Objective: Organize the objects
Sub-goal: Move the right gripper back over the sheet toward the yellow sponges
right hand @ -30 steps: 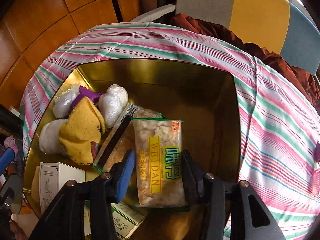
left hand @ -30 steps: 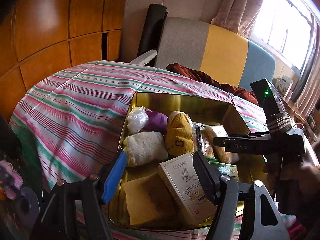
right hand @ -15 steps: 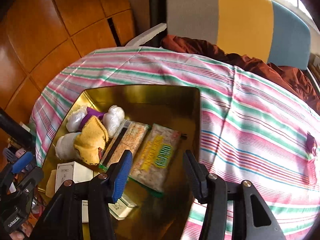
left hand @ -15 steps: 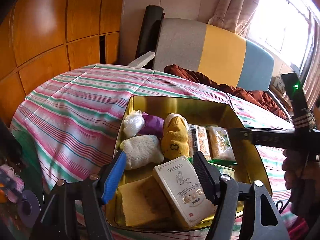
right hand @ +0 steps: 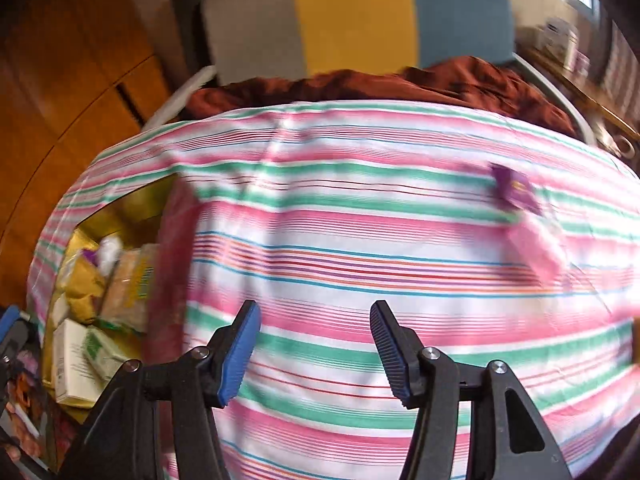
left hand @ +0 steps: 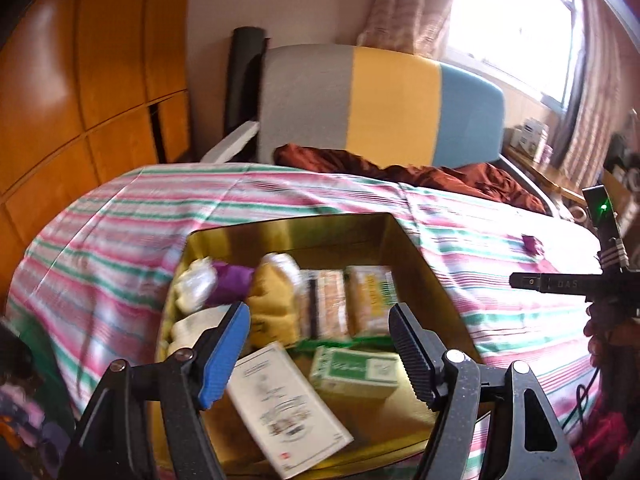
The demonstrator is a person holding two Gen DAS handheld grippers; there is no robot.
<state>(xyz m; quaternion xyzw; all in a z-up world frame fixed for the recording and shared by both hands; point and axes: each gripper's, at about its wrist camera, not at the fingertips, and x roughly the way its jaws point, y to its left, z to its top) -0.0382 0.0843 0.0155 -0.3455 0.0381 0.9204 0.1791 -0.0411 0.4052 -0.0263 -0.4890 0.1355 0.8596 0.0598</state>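
A gold tin (left hand: 352,226) sits on the striped cloth and holds several things: white bundles, a purple bundle, a yellow sock (left hand: 276,300), two snack packs (left hand: 370,300), a white box (left hand: 288,408) and a green-white box (left hand: 356,370). My left gripper (left hand: 318,320) hovers over the tin's near end, its jaws opening, with nothing between them. My right gripper (right hand: 315,320) is to the right of the tin (right hand: 120,208) over bare cloth, its jaws opening and empty. A small purple packet (right hand: 514,192) lies on the cloth further right and beyond it.
A striped cloth (right hand: 360,240) covers the table. Behind it stands a grey, yellow and blue chair (left hand: 384,104) with a rust-red cloth (left hand: 420,172) on its seat. Wooden panels are at the left, a window at the right. A hand holds the right gripper's body (left hand: 568,284).
My right gripper let go of the snack pack, which now lies in the tin, and swung right over the cloth. My left gripper shifted a little, and its view is now blurred.
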